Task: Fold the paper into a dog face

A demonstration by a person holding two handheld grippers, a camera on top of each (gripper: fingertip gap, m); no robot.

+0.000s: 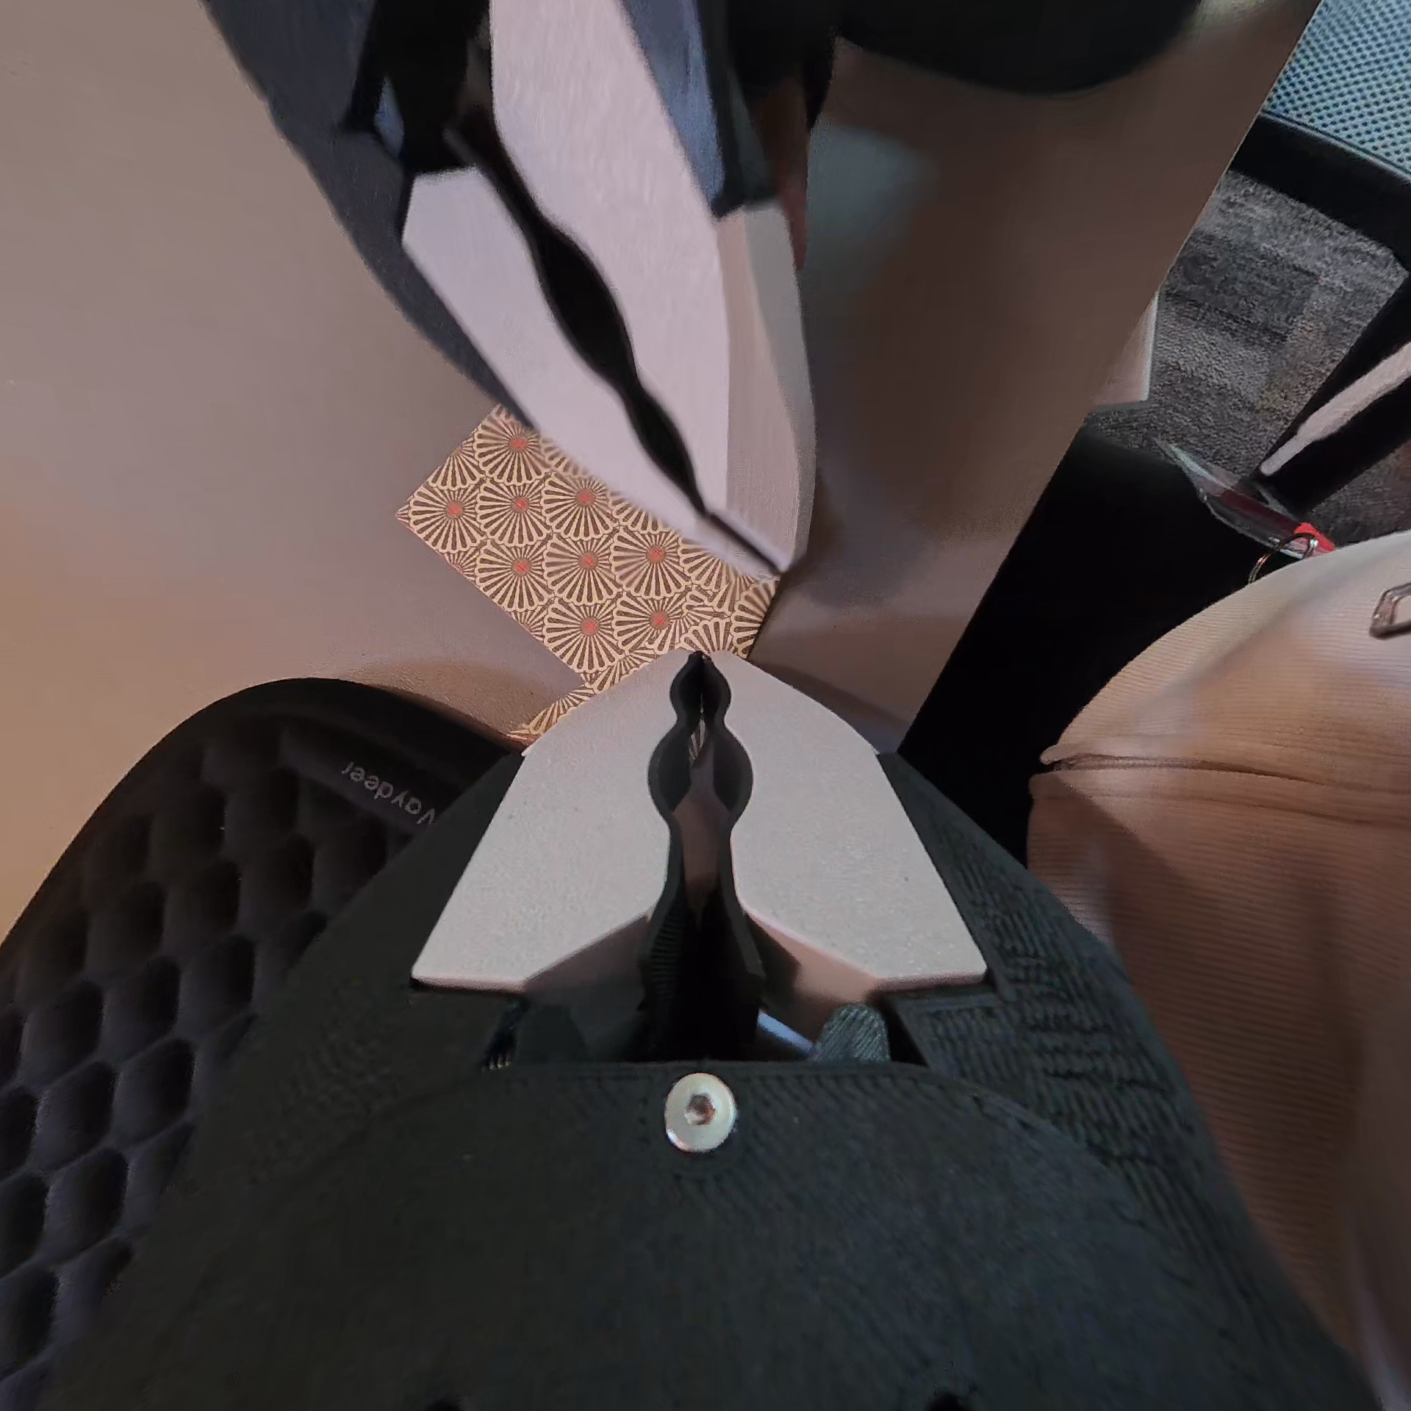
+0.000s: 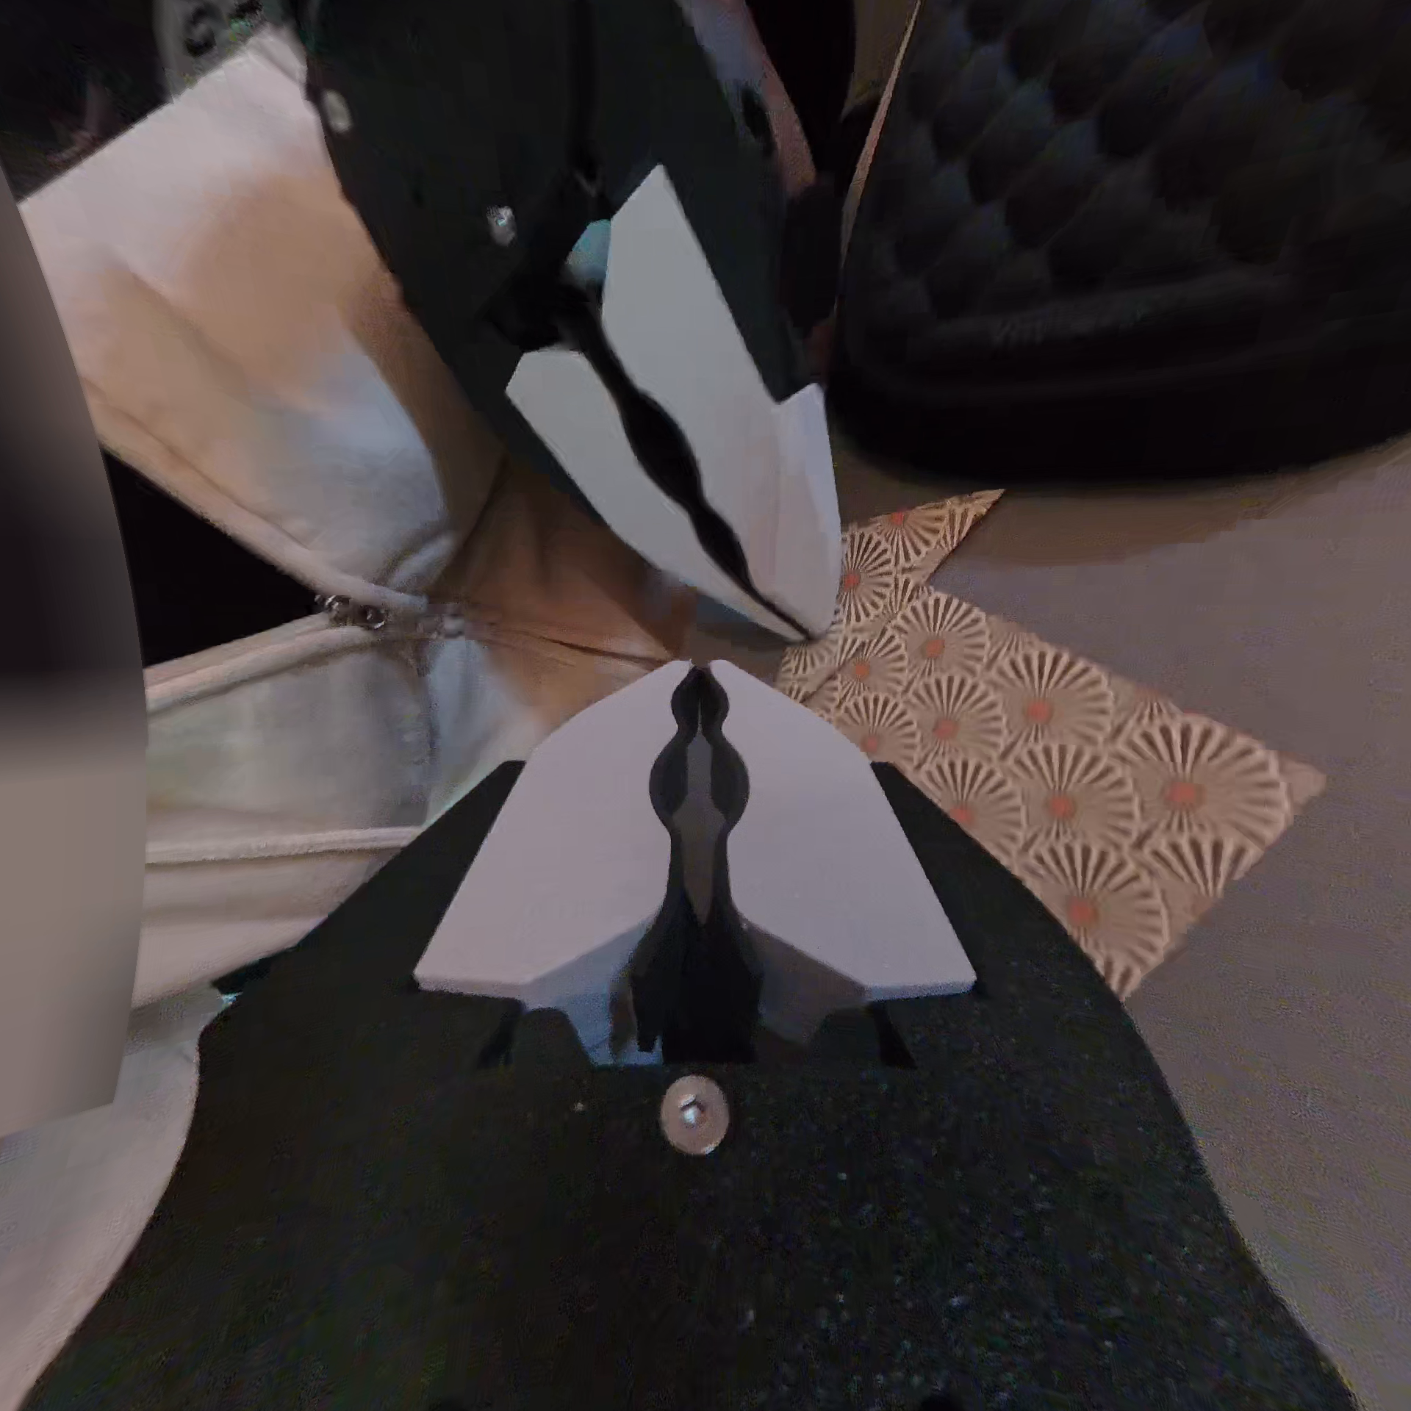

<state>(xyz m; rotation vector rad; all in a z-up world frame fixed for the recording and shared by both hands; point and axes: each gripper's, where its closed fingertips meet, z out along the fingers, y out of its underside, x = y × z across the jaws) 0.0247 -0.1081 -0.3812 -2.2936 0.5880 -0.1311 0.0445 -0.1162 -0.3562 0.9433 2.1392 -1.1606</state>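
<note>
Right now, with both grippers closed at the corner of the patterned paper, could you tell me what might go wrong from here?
1. The left gripper and right gripper meet tip to tip near the table's edge; a tug could drag the tan, fan-patterned paper off it.
2. Whether either tip actually pinches the paper is unclear, so a fold may slip crooked.
3. The black quilted cushion sits close and could snag the far corner.

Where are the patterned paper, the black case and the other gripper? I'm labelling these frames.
patterned paper [image 2: 1054, 771]: right wrist view, flat middle.
black case [image 1: 153, 916]: left wrist view, dimpled lid.
left gripper [image 2: 802, 626]: right wrist view, closed tips.
</note>
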